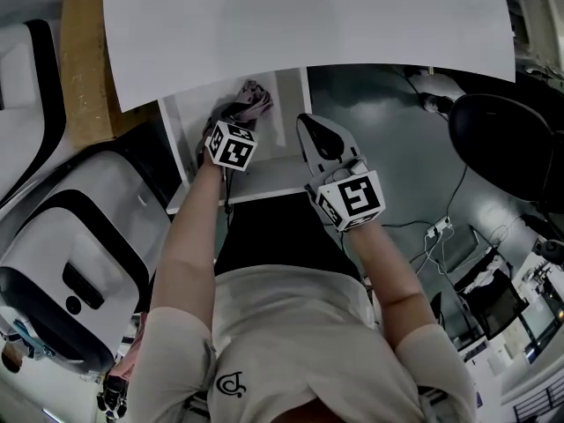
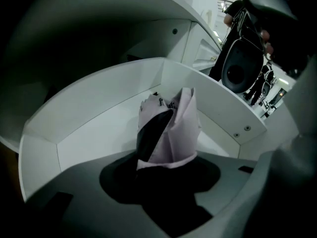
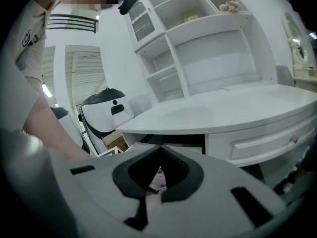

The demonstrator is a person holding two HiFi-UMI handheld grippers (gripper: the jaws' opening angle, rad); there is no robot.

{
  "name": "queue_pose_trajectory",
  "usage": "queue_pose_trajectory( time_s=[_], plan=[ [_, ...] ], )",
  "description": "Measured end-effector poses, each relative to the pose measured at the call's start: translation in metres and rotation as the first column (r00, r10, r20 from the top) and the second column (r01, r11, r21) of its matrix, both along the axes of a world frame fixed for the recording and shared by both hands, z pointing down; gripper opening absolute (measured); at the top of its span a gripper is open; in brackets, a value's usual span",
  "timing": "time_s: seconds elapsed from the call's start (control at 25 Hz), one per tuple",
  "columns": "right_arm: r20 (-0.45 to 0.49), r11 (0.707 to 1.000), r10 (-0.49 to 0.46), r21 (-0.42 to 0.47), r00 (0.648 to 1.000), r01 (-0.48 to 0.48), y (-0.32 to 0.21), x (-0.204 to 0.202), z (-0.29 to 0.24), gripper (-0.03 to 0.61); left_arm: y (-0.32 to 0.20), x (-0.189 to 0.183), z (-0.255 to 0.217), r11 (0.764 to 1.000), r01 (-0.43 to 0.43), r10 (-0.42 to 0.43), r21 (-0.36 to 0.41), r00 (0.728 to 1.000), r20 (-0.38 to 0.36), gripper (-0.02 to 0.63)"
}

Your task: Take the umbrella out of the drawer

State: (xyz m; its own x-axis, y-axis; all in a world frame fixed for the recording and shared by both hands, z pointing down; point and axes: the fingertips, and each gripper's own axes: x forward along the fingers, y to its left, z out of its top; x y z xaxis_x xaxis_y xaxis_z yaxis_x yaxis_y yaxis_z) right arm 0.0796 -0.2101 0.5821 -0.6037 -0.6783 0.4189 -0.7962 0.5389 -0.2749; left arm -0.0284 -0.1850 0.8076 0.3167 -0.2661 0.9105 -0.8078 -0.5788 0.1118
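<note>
The umbrella (image 1: 254,98), folded, pale pink and black, lies in the open white drawer (image 1: 264,186) under the desk top (image 1: 308,16). My left gripper (image 1: 233,117) reaches down into the drawer over it. In the left gripper view the umbrella (image 2: 173,130) sticks up from between the dark pads (image 2: 124,180), and the left gripper (image 2: 166,177) is shut on its lower end inside the drawer (image 2: 99,113). My right gripper (image 1: 306,123) hangs just right of the drawer, shut and holding nothing. Past the touching tips of the right gripper (image 3: 159,155) a bit of pink umbrella (image 3: 158,181) shows.
A white and black padded seat (image 1: 70,263) stands at the left. A black round chair (image 1: 507,139) and floor cables (image 1: 441,232) are at the right. Behind the desk (image 3: 223,113) rise white shelves (image 3: 198,33). A closed drawer with a knob (image 3: 293,139) is at its right.
</note>
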Motion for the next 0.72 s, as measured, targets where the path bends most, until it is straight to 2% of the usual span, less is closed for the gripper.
queue_pose_trajectory(
  time_s=[0.16,0.28,0.48,0.72],
  plan=[
    [-0.007,1.0,-0.015,0.018,1.0,0.015,0.007,0.002,-0.009,0.008,-0.004,0.004,-0.012,1.0,0.014,-0.014,-0.012,1.0,-0.007,0.219],
    [-0.016,0.998,-0.039,0.05,0.999,0.04,0.013,-0.002,-0.019,0.008,-0.009,0.012,-0.036,1.0,0.013,-0.012,0.028,0.999,-0.033,0.219],
    [0.007,0.998,-0.004,0.063,1.0,0.003,0.016,0.01,-0.035,0.008,-0.009,0.03,-0.079,0.996,-0.026,0.031,0.081,0.998,-0.056,0.219],
    [-0.03,0.991,-0.008,0.132,1.0,0.012,0.015,0.022,-0.07,0.008,-0.013,0.039,-0.142,0.979,-0.03,0.045,0.202,0.996,-0.072,0.219]
  ],
)
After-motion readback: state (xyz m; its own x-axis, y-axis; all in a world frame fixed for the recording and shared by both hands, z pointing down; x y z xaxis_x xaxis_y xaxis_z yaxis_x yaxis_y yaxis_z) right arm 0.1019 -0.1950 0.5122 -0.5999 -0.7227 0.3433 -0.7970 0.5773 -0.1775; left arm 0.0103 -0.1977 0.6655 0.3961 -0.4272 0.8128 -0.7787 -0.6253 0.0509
